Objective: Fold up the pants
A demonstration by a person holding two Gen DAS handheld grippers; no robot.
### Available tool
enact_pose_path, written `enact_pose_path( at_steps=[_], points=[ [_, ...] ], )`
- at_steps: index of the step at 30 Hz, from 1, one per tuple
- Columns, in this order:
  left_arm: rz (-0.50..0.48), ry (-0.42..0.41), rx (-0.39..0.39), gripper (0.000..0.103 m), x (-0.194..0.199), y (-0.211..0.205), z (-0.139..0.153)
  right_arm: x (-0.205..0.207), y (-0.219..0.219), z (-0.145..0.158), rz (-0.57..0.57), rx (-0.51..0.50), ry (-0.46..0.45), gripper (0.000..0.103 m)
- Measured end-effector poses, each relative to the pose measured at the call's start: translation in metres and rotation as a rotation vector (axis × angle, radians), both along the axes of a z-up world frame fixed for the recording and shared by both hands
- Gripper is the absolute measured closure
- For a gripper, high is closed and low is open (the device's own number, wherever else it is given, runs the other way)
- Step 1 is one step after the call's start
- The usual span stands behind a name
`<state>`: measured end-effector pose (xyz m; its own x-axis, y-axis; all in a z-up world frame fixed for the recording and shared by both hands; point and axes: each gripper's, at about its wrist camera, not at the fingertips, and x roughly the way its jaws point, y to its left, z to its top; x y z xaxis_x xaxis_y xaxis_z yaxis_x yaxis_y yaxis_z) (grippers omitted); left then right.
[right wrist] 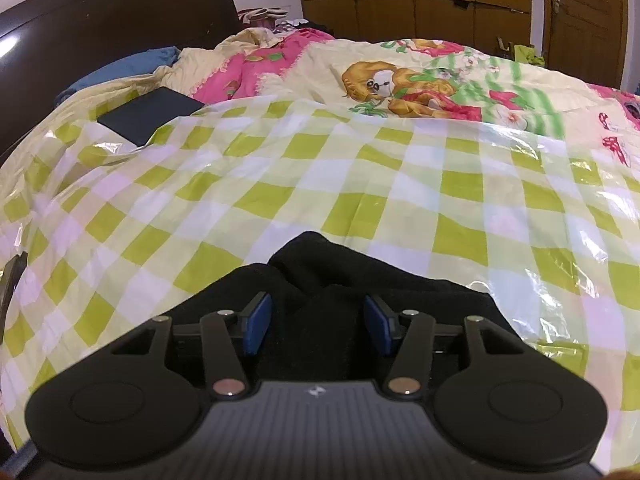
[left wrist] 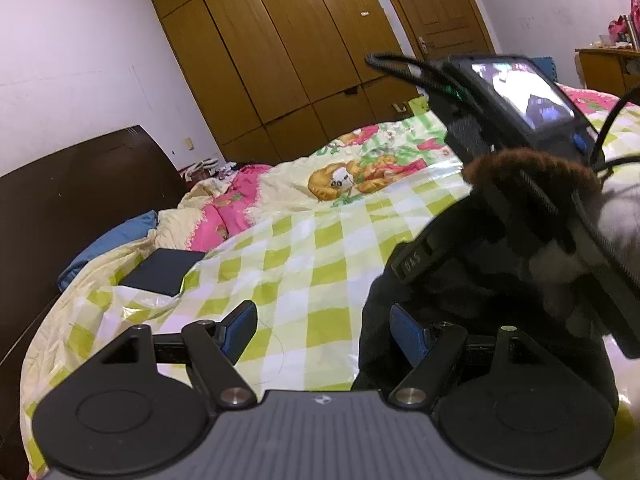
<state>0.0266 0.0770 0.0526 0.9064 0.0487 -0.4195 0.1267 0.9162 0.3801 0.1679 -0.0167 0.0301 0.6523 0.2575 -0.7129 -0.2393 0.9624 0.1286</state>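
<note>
A bed is seen in both wrist views, covered by a glossy green-and-white checked sheet [right wrist: 320, 168] laid over a cartoon-print quilt [right wrist: 420, 84]. The black pants [right wrist: 320, 276] are bunched low on the checked sheet, at 6 o'clock in the right wrist view, just ahead of the right gripper [right wrist: 318, 326]. Its blue pads [right wrist: 258, 324] are held apart with a fold of the black cloth lying between them; no pad is seen pressing on the cloth, so it is read as parted, not clamped. In the left wrist view the left gripper [left wrist: 324, 334] is seen wide apart, with bare checked sheet between the pads; the pants [left wrist: 384, 320] are darkly massed at about 4 o'clock, right behind the right-hand pad [left wrist: 406, 334], and contact cannot be told. The other device, with a lit screen [left wrist: 524, 92] and black cables, is seen at 2 o'clock, held by a hand [left wrist: 576, 256] with a brown fuzzy cuff [left wrist: 532, 172]. A dark flat rectangular item [right wrist: 150, 114] is lying on the bedding at 10 o'clock, with a blue pillow [right wrist: 120, 70] behind it against the dark headboard [right wrist: 100, 24]. A brown wardrobe [left wrist: 272, 48] is seen at 12 o'clock.
</note>
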Motion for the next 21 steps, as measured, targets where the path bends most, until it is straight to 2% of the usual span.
enact_pose_path(
  at_steps=[5, 8, 11, 14, 18, 21],
  points=[
    [-0.003, -0.033, -0.028, 0.016, 0.001, 0.002, 0.014, 0.001, 0.0, 0.0, 0.003, 0.0, 0.005, 0.048],
    [-0.018, -0.019, -0.018, 0.016, 0.006, -0.001, 0.009, 0.001, 0.0, 0.0, 0.003, 0.001, 0.006, 0.048],
    [-0.033, 0.039, -0.011, 0.016, 0.018, -0.002, -0.009, 0.002, 0.0, -0.001, 0.008, 0.001, 0.008, 0.046],
    [0.002, 0.107, 0.014, 0.014, 0.033, 0.006, -0.034, 0.004, -0.002, -0.004, 0.018, 0.0, 0.009, 0.04],
    [0.029, 0.215, -0.048, 0.009, 0.049, 0.029, -0.059, 0.011, -0.005, -0.012, 0.026, 0.005, 0.017, 0.04],
    [0.046, 0.211, -0.054, 0.009, 0.055, 0.036, -0.06, 0.023, -0.012, -0.023, 0.019, 0.038, 0.058, 0.04]
  ],
)
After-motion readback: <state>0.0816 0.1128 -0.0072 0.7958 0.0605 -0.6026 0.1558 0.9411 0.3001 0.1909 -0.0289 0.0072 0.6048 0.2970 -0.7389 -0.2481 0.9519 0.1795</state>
